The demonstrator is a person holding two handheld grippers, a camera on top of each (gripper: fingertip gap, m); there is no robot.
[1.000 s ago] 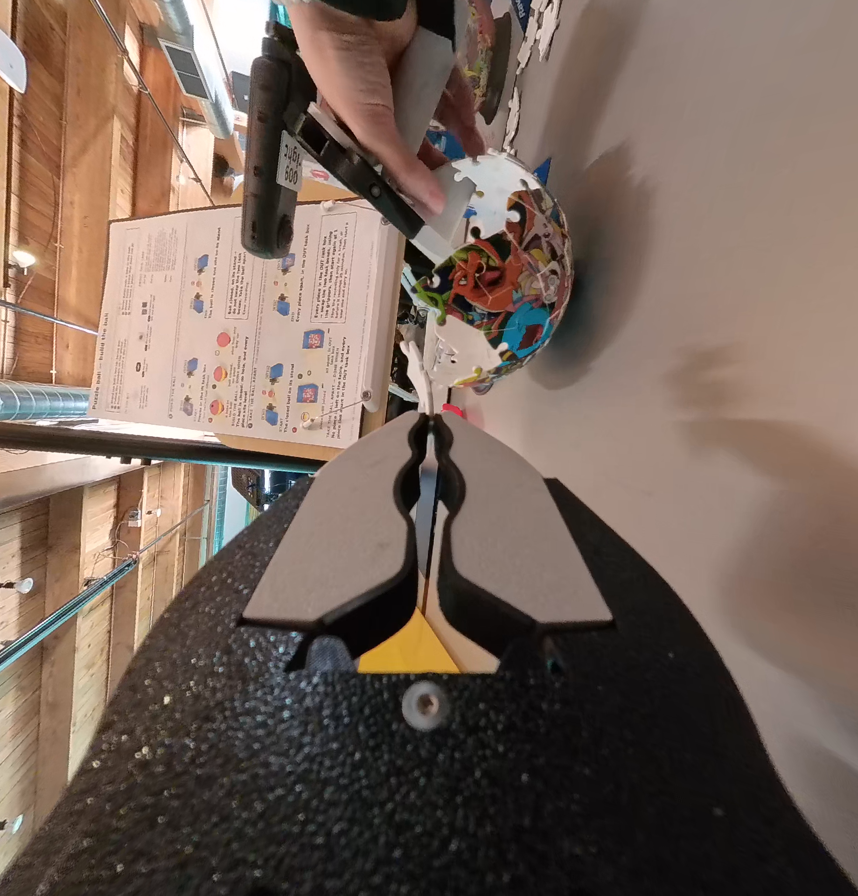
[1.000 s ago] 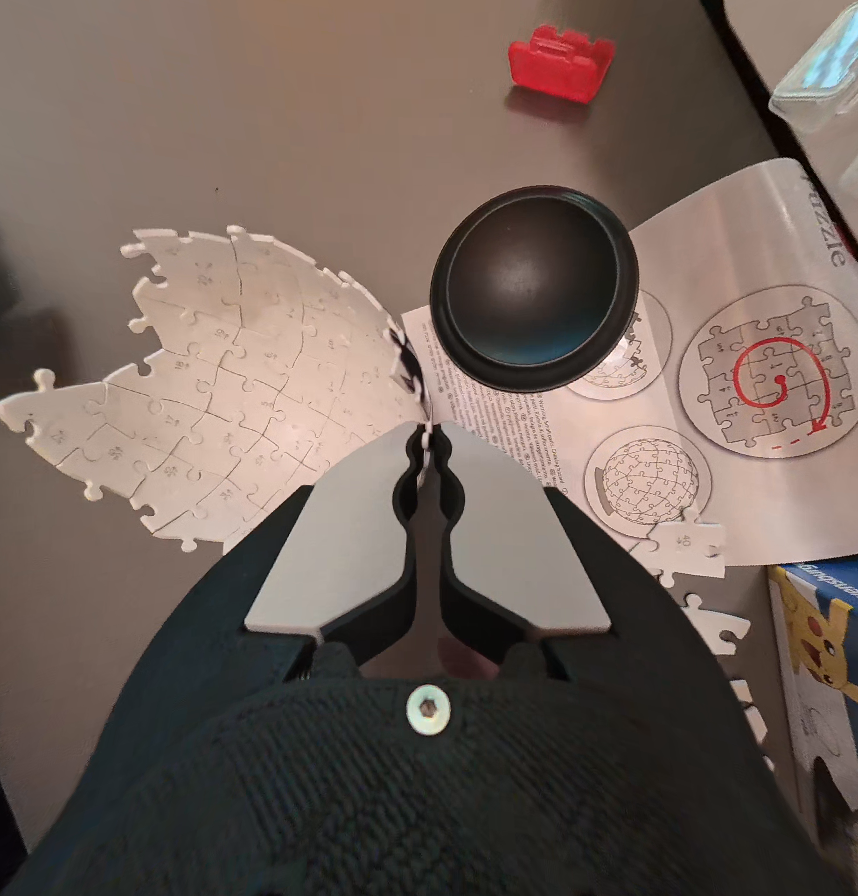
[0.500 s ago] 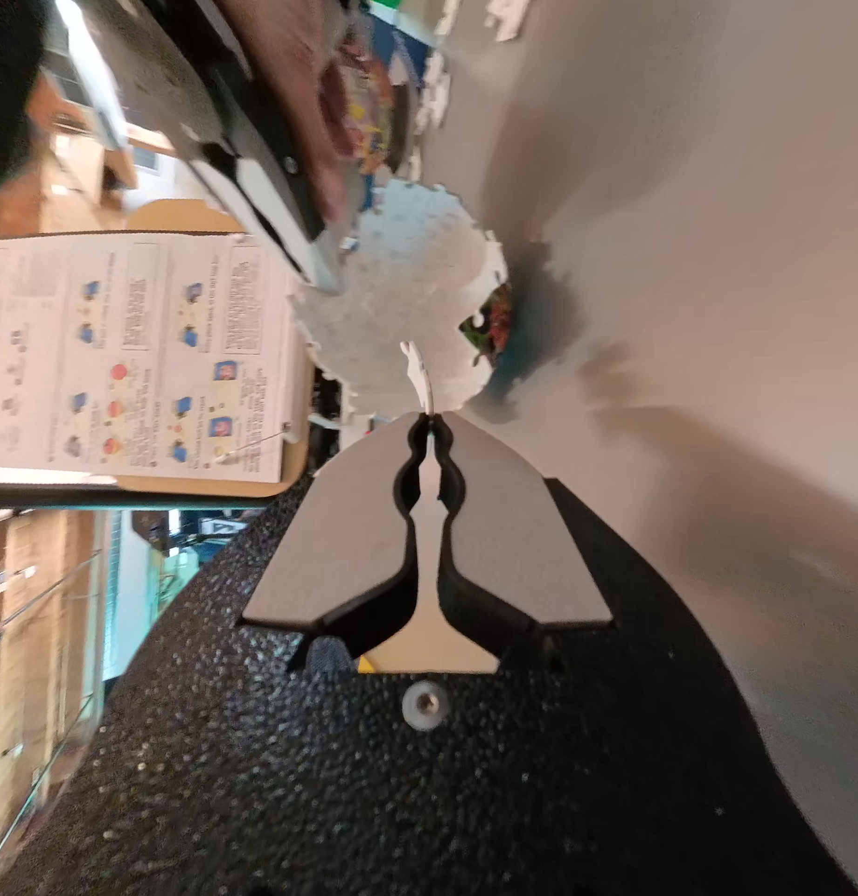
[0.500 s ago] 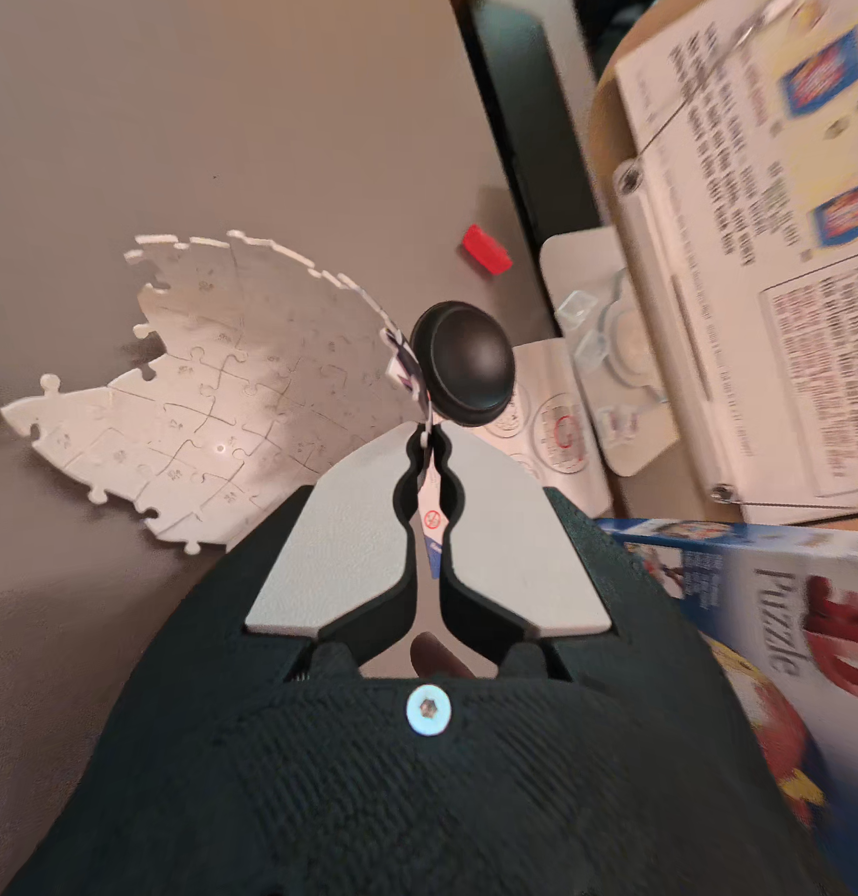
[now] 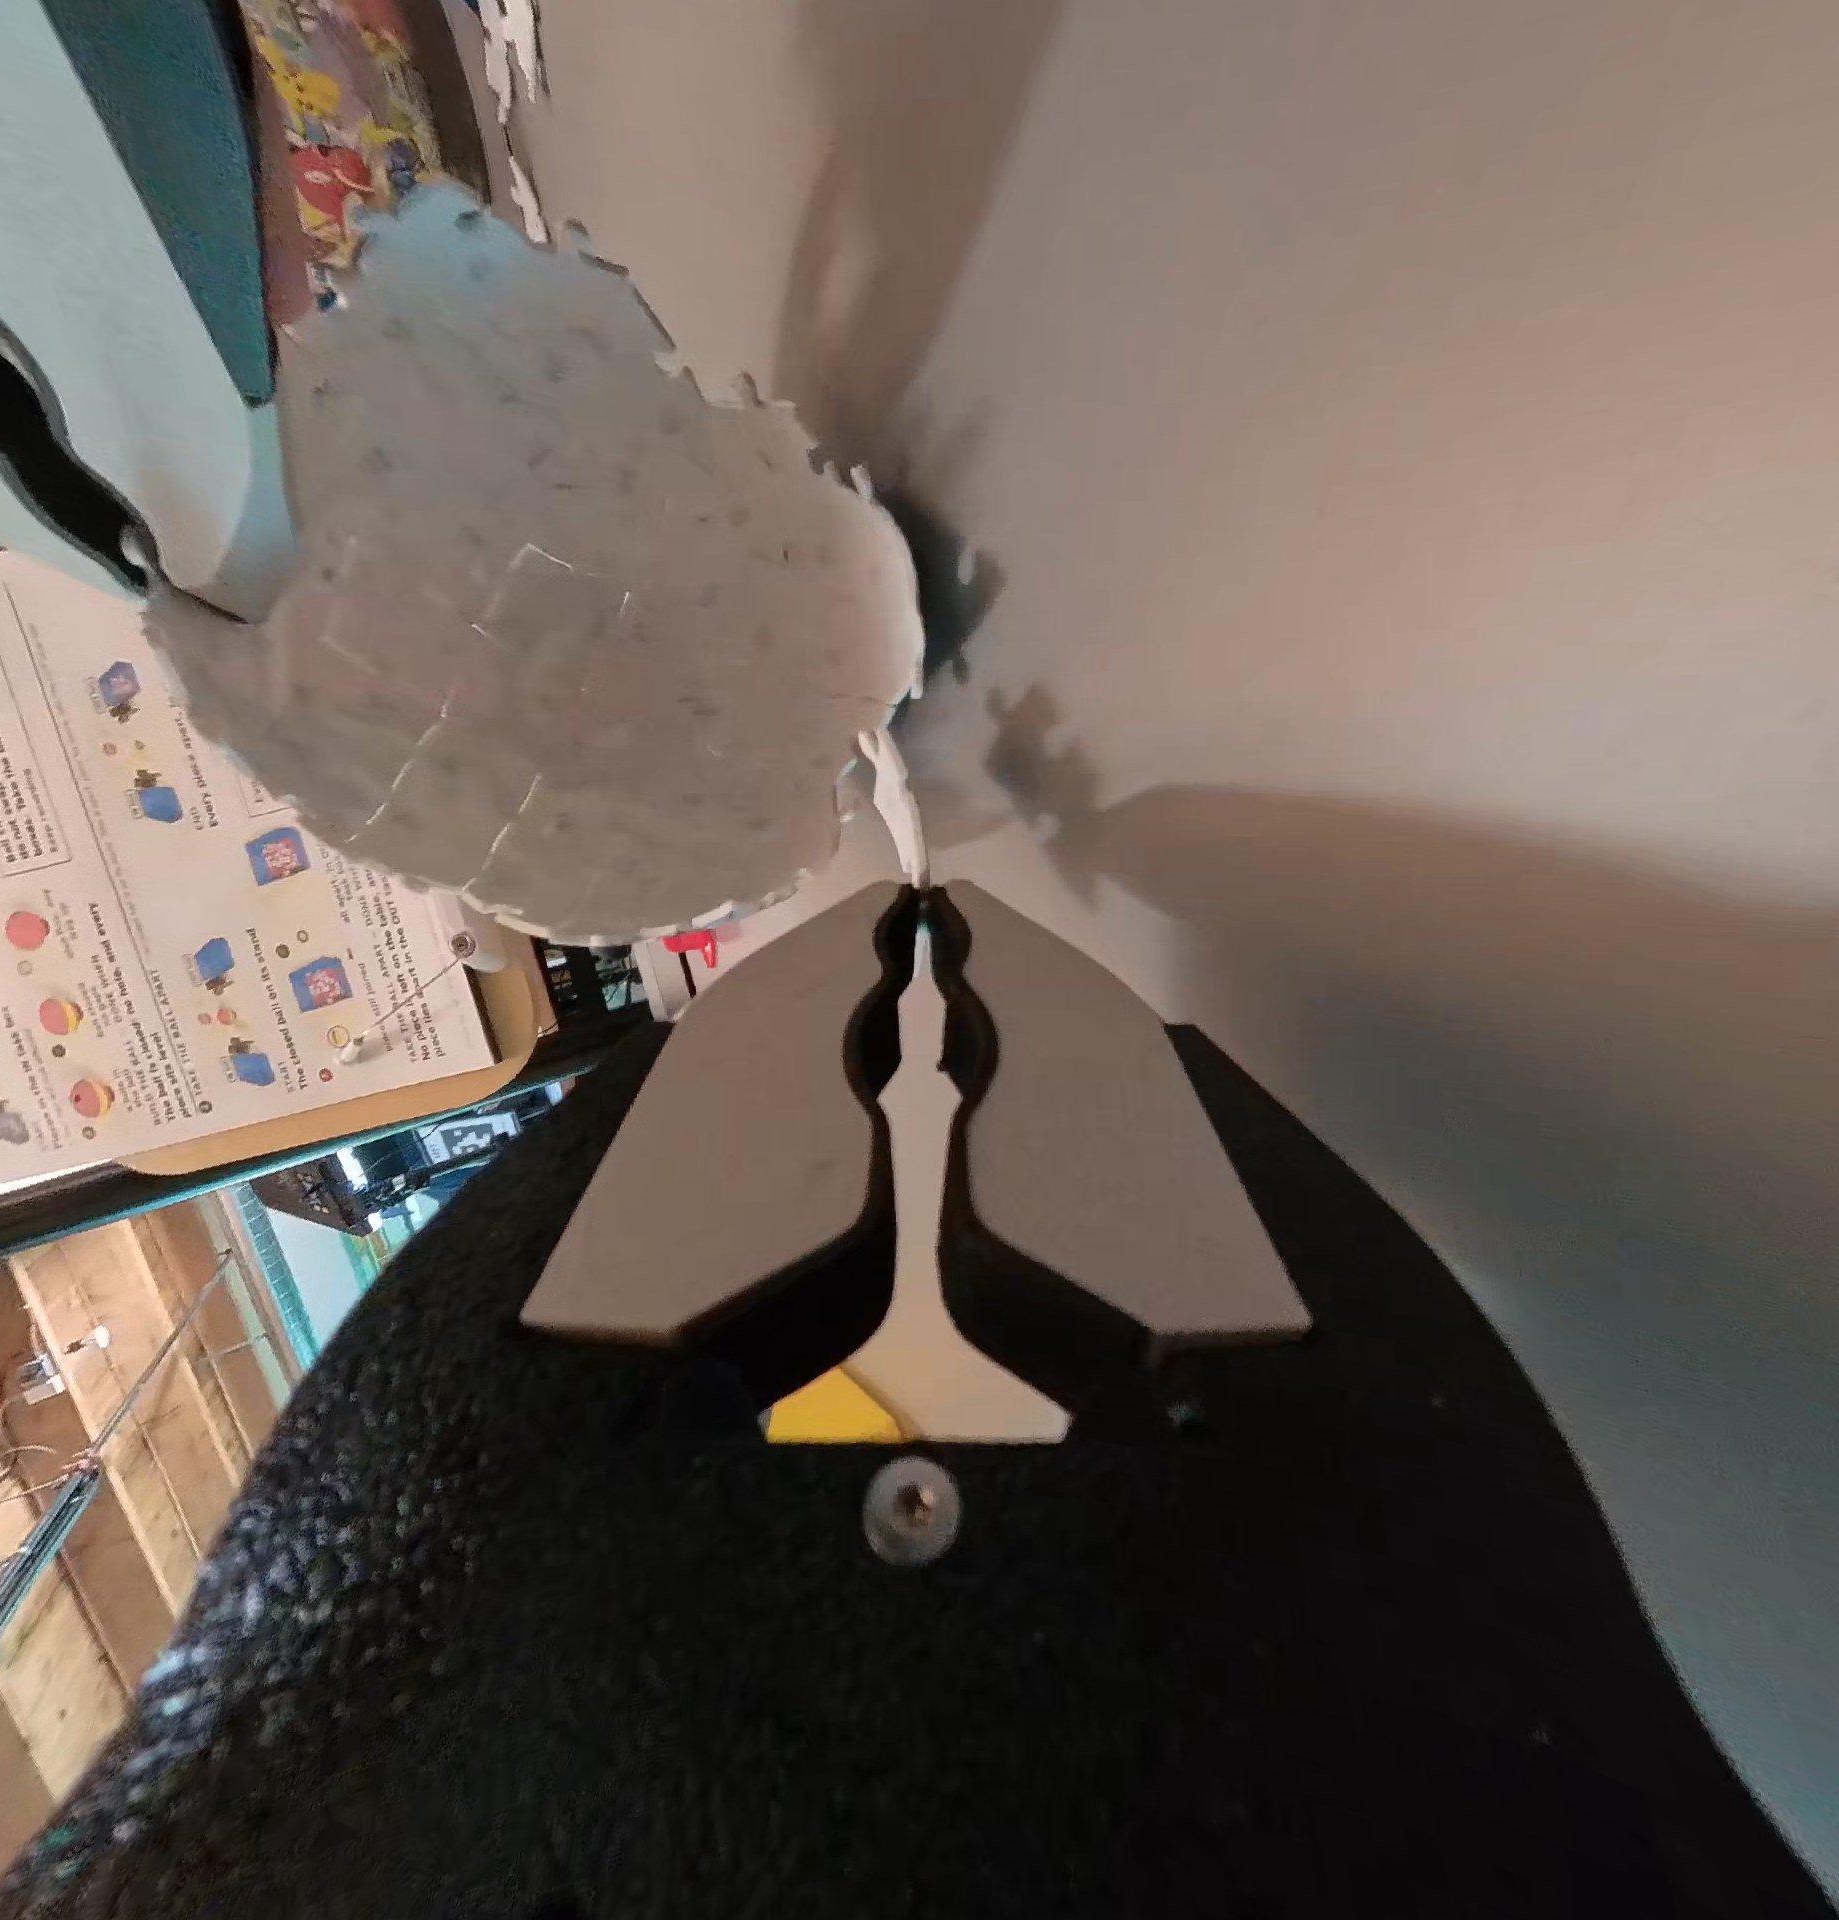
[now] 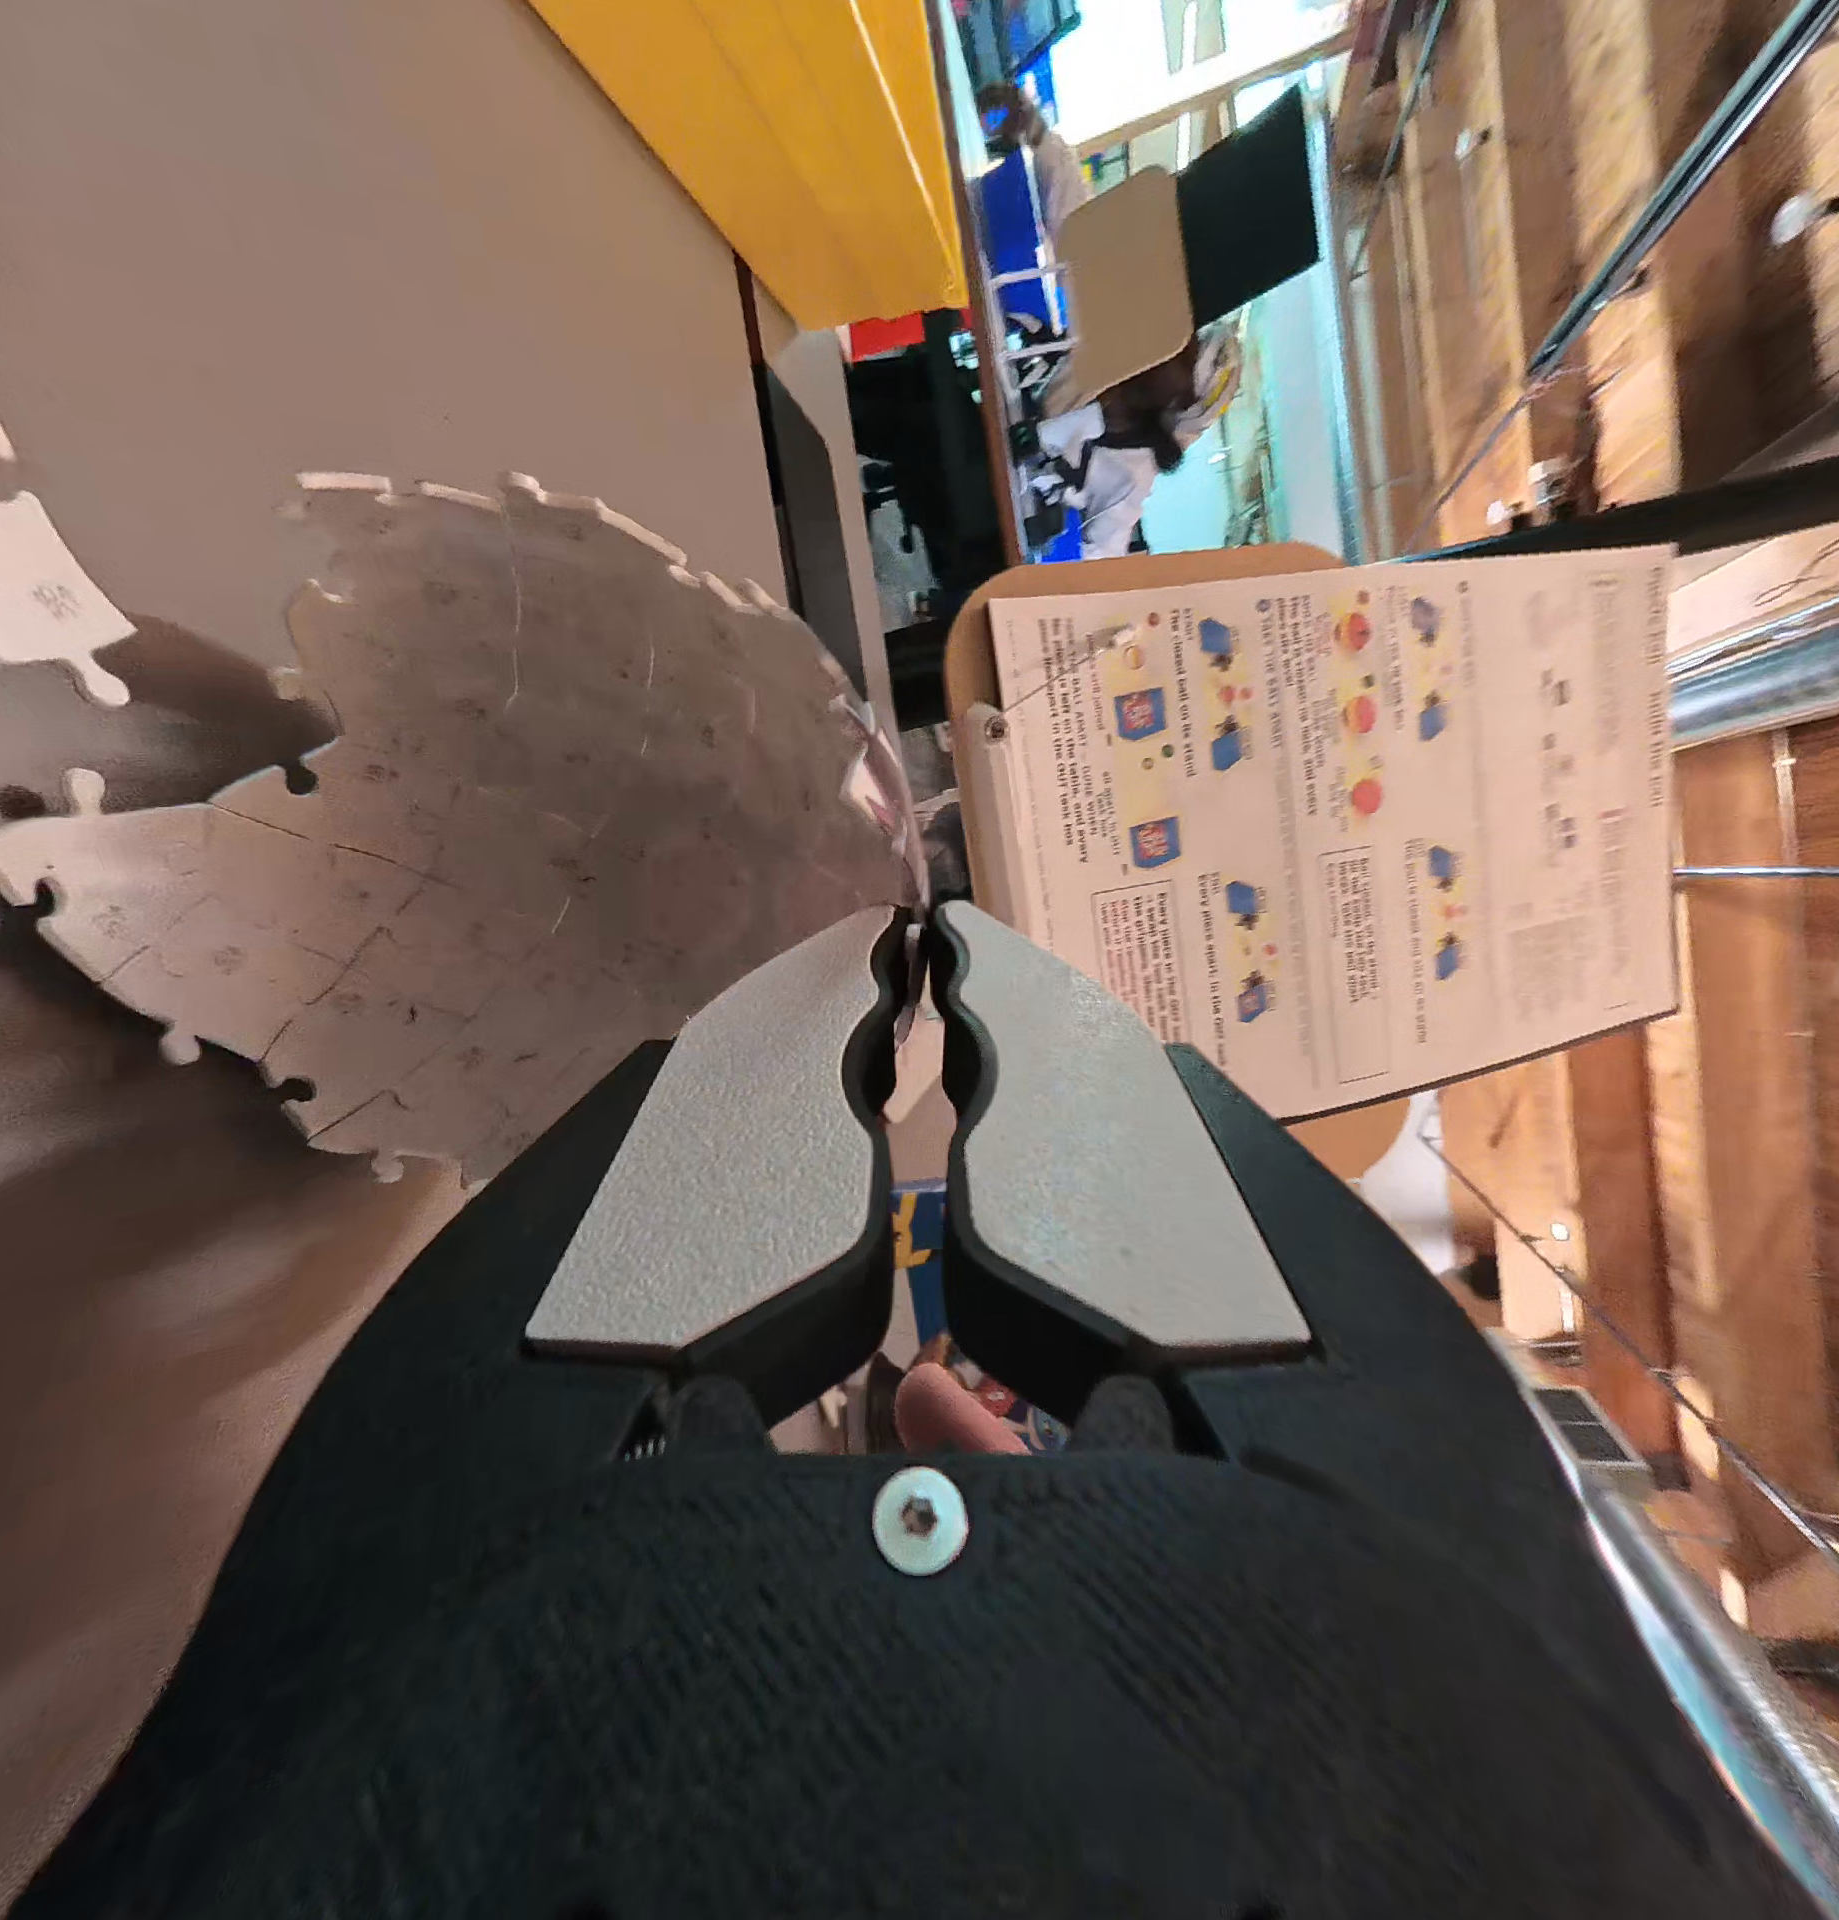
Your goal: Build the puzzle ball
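White jagged shell (image 6: 541, 831) rim pinched by right claw (image 6: 920, 920); left claw (image 5: 920, 899) clamps a piece (image 5: 894, 795)

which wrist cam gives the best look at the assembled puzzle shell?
Right wrist view. The puzzle shell shows its white inner face with piece seams and jagged edge fairly sharp, its rim pinched by the right gripper. The left wrist view shows the same shell larger but motion-blurred, its seams faint, beside the left gripper, which pinches a single white piece.
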